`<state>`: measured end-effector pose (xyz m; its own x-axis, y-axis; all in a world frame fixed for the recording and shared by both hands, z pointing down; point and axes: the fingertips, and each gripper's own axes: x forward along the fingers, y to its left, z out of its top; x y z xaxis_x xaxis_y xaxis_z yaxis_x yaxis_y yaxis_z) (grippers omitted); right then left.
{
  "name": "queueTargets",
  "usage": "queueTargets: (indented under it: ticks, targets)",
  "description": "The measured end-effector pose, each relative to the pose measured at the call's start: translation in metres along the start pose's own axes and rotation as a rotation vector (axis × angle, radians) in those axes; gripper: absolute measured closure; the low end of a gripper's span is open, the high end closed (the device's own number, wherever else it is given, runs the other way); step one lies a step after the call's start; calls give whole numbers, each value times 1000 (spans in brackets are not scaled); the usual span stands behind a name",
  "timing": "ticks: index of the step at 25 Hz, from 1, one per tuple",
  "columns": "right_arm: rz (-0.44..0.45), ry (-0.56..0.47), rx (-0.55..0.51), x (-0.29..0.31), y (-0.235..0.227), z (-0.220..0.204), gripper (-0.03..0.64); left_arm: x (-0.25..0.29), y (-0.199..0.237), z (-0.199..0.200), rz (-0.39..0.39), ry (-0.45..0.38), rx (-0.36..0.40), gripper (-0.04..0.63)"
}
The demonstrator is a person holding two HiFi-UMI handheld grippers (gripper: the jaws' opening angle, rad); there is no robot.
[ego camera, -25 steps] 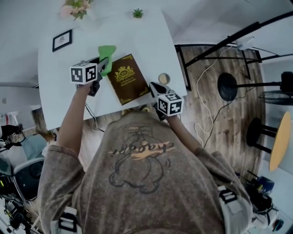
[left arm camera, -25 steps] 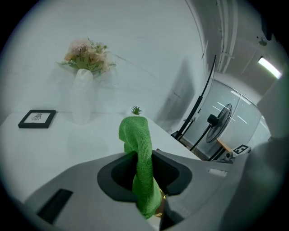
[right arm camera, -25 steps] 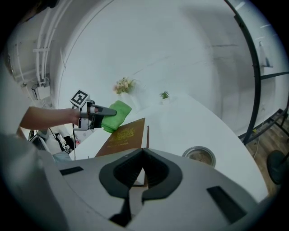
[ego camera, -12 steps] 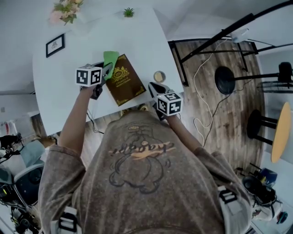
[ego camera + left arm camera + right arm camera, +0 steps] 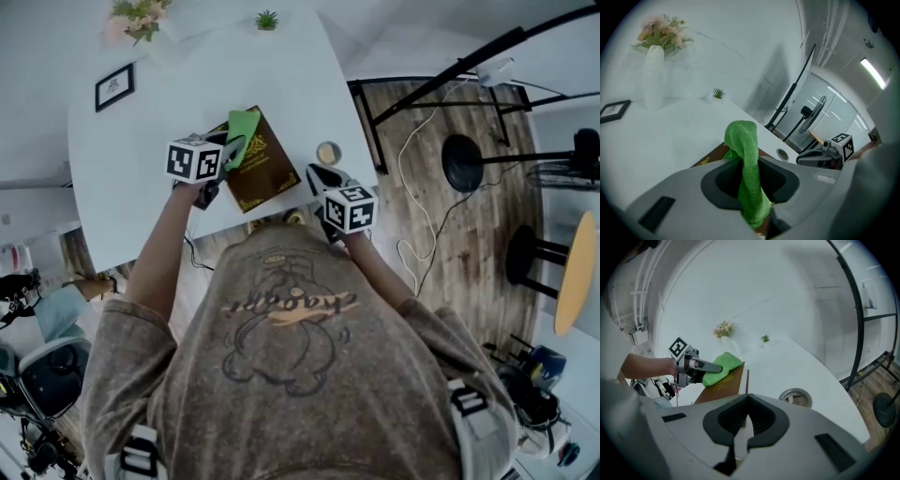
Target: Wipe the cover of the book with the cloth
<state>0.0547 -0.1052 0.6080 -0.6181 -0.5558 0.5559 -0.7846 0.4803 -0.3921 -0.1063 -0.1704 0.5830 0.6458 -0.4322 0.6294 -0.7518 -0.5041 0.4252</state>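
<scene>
A brown book (image 5: 265,174) with gold print lies on the white table (image 5: 150,187), near its front edge. My left gripper (image 5: 230,150) is shut on a green cloth (image 5: 242,137), whose free end rests on the book's far left part. In the left gripper view the cloth (image 5: 746,159) hangs folded between the jaws, over the book (image 5: 708,158). My right gripper (image 5: 317,176) is shut at the book's right edge. The right gripper view shows the book (image 5: 723,383) running under the closed right gripper (image 5: 746,401); whether it is pinched is unclear.
A small round dish (image 5: 327,153) sits right of the book. A picture frame (image 5: 114,86), a flower vase (image 5: 131,19) and a tiny plant (image 5: 267,19) stand at the back. A black rack (image 5: 450,84), cables and stools are on the floor, right.
My left gripper has carried the cloth from beside the book's far left corner onto the cover, moving right and nearer. The right gripper has stayed at the book's right edge.
</scene>
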Motion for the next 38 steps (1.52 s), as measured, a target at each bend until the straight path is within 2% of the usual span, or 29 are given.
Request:
queueTargets:
  ticks: [8, 13, 25, 29, 32, 36, 38]
  targets:
    - [-10, -14, 7, -9, -5, 4, 615, 4, -32, -18, -39, 30, 51, 515]
    - [-10, -28, 14, -14, -8, 9, 615, 10, -55, -32, -90, 74, 76, 515]
    - [-16, -51, 30, -18, -11, 14, 615, 14, -109, -63, -205, 137, 68, 515]
    - [-19, -59, 35, -19, -10, 17, 615, 15, -117, -67, -235, 145, 36, 515]
    - [-30, -73, 41, -23, -14, 21, 615, 15, -121, -67, -251, 146, -14, 515]
    - [-47, -93, 50, -29, -20, 27, 615, 9, -122, -51, -273, 80, -100, 515]
    - [-52, -99, 52, -30, -22, 29, 615, 4, -116, -36, -270, 46, -113, 515]
